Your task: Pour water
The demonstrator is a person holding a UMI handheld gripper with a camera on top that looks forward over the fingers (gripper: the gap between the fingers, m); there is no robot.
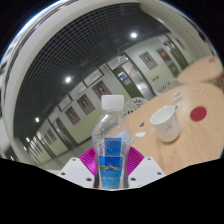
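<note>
The pink pads (90, 158) of the gripper (110, 165) press both sides of a clear water bottle (110, 140) with a blue label and white cap, grasping it upright between the fingers. Beyond it, on the wooden table (195, 135), a white paper cup (166, 123) stands tilted in view, a red disc (198, 114) near it

Bottle (110, 140) base hidden btwn tongs (110, 168) pads; far table items too small to ID.
</note>
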